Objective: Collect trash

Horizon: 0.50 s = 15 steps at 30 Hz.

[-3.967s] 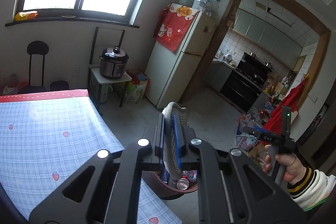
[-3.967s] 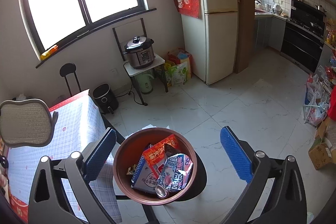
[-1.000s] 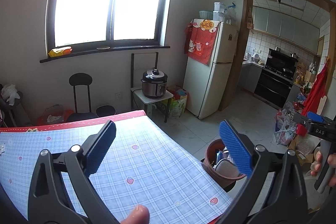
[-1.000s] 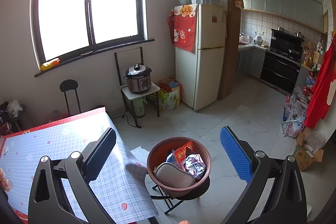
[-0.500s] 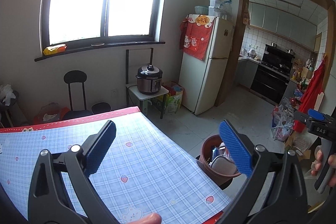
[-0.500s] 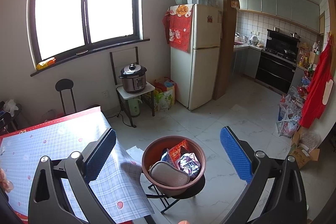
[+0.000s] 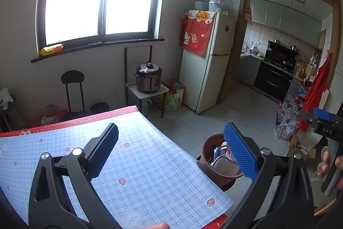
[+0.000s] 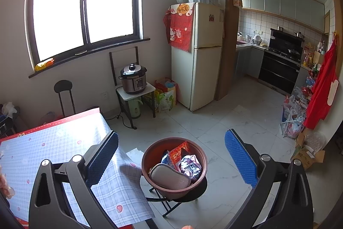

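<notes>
Bin ahead of both empty grippers.
Brown bin [image 8: 174, 164] sits centred under the right gripper [image 8: 171, 156], nearer it; left gripper [image 7: 171, 152] likewise spread wide.

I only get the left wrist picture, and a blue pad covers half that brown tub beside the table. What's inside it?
Observer: The right wrist view looks straight into the brown tub. A grey mesh pad lies on top, next to a red packet and a silvery packet.
Visitor: What is the tub standing on?
Observer: A black folding stool with crossed legs.
Visitor: Is the other gripper carrying anything?
Observer: No. The right gripper is open, with nothing between its fingers.
</notes>
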Available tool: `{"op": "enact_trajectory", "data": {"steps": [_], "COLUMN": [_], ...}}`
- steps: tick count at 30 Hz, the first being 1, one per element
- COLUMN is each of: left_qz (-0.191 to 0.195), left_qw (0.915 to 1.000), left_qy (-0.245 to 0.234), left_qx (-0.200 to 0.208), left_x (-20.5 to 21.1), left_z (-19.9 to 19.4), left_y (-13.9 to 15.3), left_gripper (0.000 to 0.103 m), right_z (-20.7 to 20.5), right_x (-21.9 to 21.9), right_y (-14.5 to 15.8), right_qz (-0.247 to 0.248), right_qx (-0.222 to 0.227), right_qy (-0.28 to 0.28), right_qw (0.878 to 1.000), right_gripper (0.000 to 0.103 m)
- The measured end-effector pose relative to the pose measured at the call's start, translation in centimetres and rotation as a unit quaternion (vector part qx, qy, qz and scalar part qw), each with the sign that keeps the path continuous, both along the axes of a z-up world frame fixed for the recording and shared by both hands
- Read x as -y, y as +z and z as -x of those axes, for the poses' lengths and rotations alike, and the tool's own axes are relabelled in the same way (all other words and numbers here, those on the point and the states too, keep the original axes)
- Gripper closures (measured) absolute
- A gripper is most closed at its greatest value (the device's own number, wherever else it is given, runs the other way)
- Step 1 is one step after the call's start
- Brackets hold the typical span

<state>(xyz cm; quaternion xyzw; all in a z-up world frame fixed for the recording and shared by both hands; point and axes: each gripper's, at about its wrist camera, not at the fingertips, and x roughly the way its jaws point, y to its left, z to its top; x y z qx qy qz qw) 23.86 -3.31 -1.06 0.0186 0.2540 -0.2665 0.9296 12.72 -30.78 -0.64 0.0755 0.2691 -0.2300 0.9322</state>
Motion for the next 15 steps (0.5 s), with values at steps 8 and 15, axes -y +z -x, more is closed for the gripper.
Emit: {"op": "enact_trajectory", "data": {"steps": [8,15], "left_qz": [0.003,0.008], "left_qw": [1.0,0.9998], "left_qy": [-0.006,-0.006], "left_qx": [-0.007,-0.015], "left_x": [0.36,0.49], "left_z": [-0.09,-0.34], "left_y": [-0.32,-0.87], "left_gripper": [0.006,0.006], "right_z": [0.29,0.24], "right_x": [0.2,0.28], "right_y": [-0.28,-0.44], "right_qz": [-0.001,-0.002], "right_qx": [-0.003,-0.006], "right_qy": [-0.002,-0.003], "right_qw": [1.0,1.0], "right_gripper": [0.006,0.006]}}
